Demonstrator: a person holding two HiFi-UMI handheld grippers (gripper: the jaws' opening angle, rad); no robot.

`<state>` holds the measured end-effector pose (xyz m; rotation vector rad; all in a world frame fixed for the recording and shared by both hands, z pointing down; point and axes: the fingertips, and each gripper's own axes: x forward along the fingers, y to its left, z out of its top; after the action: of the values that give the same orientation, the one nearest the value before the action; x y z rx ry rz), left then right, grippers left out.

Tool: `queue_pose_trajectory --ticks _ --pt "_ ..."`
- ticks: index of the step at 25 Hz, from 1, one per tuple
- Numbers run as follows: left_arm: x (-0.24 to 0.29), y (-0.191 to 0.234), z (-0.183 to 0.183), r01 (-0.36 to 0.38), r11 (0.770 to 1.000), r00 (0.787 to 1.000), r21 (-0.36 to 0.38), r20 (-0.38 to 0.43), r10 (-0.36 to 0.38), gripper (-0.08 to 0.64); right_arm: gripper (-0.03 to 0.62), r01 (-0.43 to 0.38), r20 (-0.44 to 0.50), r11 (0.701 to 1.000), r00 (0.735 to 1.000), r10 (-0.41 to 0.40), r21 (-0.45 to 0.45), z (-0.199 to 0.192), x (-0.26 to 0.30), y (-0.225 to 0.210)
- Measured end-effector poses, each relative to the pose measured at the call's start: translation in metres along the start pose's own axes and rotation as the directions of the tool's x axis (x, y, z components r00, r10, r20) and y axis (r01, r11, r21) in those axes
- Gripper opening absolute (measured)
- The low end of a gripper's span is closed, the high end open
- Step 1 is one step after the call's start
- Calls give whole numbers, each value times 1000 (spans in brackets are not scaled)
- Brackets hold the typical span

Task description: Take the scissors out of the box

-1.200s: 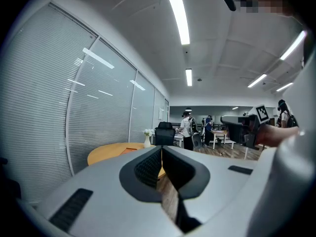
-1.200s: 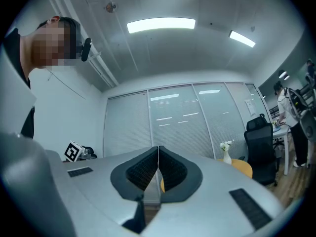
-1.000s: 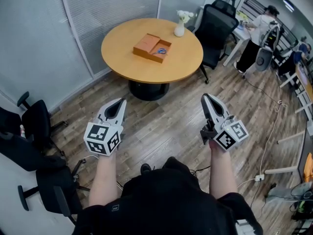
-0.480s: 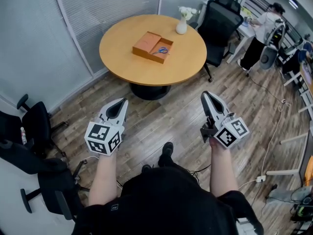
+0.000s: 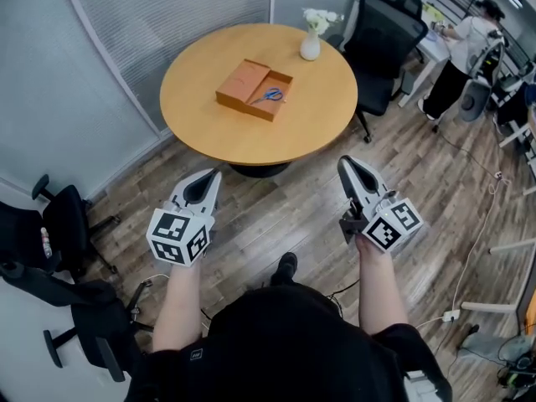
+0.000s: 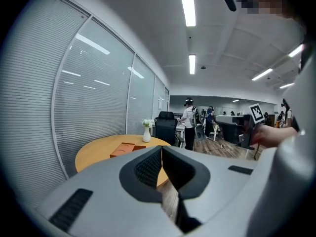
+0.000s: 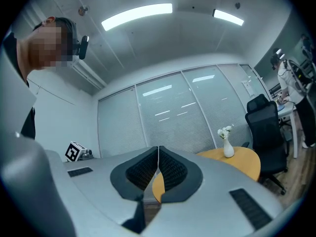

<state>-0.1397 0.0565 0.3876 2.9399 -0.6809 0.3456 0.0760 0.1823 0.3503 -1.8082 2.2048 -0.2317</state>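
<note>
left gripper [image 5: 209,177]: clenched, nothing between the jaws; held over the wood floor [image 5: 285,216] just short of the table's near edge, left of centre.
table [image 5: 194,134]: round, wooden top.
box [image 5: 239,84]: orange, around the middle of the table, lying open.
scissors [image 5: 270,95]: blue handles, lying flat in the box's right half. Well apart from both grippers, beyond them and between their two lines.
vase [image 5: 310,45]: white, with white flowers, upright at the table's far right edge.
right gripper [image 5: 346,163]: clenched, jaws pressed tip to tip, empty; just off the table's near right edge, over the floor.
markings: black-and-white square marker patterns on each gripper's cube; that is the only print that can be made out.
office chair [image 5: 383,38]: black, beside the table's right edge.
person [image 5: 469,47]: standing at a desk, far right.
</note>
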Motion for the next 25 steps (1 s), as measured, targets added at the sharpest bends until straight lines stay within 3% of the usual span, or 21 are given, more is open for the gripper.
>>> queue_pose_trajectory --ticks 6,14,25 --pt "53 -14 24 -9 1000 1000 26 -20 10 14 37 -32 37 998 999 30 48 14 9 -59" --pt "100 -16 42 -20 999 1000 35 -3 20 15 37 -42 45 998 998 40 36 30 17 -104" --pt "179 25 39 13 1000 1000 -24 22 -12 14 37 1 -19 1000 1000 -1 -5 31 60 -159"
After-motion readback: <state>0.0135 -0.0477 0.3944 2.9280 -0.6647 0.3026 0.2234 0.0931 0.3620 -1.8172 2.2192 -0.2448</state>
